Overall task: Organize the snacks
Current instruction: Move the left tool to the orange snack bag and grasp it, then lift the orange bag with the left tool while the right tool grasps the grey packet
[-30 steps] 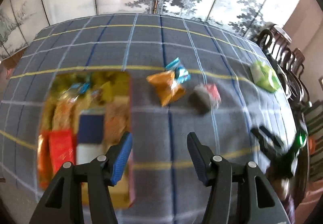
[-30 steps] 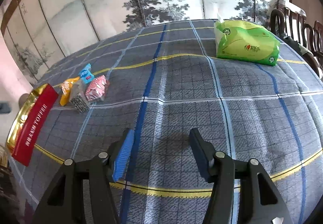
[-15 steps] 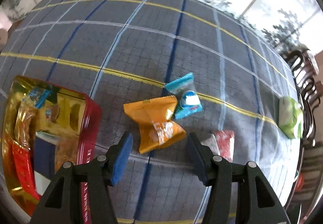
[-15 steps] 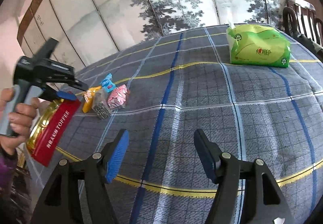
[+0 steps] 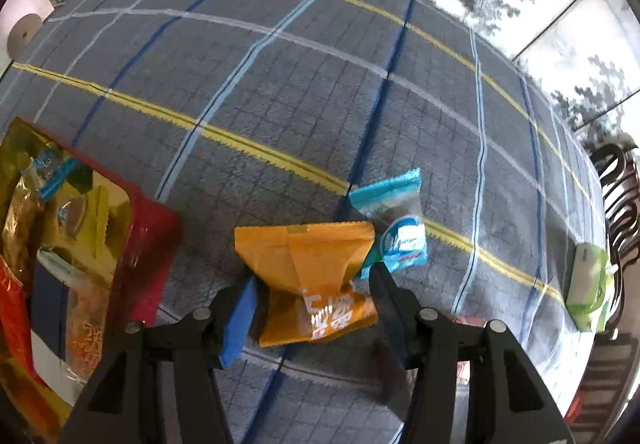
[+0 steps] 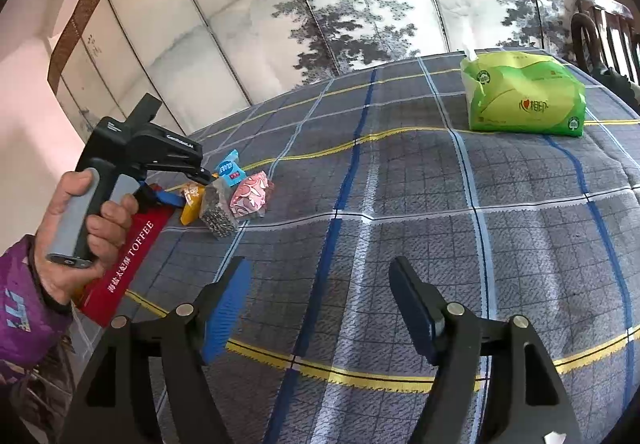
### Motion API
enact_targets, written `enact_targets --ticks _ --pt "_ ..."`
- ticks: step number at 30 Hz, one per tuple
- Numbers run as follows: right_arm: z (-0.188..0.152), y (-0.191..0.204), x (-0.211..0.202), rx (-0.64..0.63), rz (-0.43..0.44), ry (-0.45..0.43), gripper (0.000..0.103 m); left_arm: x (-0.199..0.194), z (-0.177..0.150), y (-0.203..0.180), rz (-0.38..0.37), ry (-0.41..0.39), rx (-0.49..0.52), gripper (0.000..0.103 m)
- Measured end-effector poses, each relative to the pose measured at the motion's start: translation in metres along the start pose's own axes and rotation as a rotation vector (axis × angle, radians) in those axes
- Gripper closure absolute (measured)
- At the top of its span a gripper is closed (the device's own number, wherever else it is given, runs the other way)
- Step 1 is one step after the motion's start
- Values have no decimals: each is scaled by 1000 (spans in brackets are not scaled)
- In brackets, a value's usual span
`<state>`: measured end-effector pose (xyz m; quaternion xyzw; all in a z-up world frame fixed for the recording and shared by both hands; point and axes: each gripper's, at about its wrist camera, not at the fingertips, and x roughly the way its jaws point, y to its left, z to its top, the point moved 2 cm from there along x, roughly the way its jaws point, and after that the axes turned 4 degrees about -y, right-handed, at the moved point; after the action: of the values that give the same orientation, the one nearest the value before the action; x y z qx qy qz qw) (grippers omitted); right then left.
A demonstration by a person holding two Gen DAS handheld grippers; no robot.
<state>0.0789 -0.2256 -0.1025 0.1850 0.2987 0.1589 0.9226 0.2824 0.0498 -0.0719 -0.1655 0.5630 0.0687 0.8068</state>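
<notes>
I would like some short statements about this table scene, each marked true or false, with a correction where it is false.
1. The orange snack packet lies between the fingers of the left claw. True.
2. The right claw holds a snack. False: nothing is between its fingers; only the checked tablecloth shows under it.
3. The green tissue pack is inside the red toffee box. False: it stands alone on the cloth, far from the box.
4. A blue candy wrapper lies right beside the orange packet. True.
5. The red box already holds several snacks. True, as the left wrist view shows.
</notes>
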Motion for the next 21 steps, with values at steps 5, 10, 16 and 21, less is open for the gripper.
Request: enact_targets --ticks 5,10,16,21 --pt "1 -4 0 19 -5 -1 30 -6 -11 1 34 -37 34 68" --pt "1 -6 1 27 -8 7 30 -44 -42 8 -16 -84 49 68" --pt "-1 0 6 1 -24 30 30 -84 -90 19 -98 -83 104 68" --pt "-2 1 9 -7 -36 43 30 -107 -128 17 -112 -95 220 68"
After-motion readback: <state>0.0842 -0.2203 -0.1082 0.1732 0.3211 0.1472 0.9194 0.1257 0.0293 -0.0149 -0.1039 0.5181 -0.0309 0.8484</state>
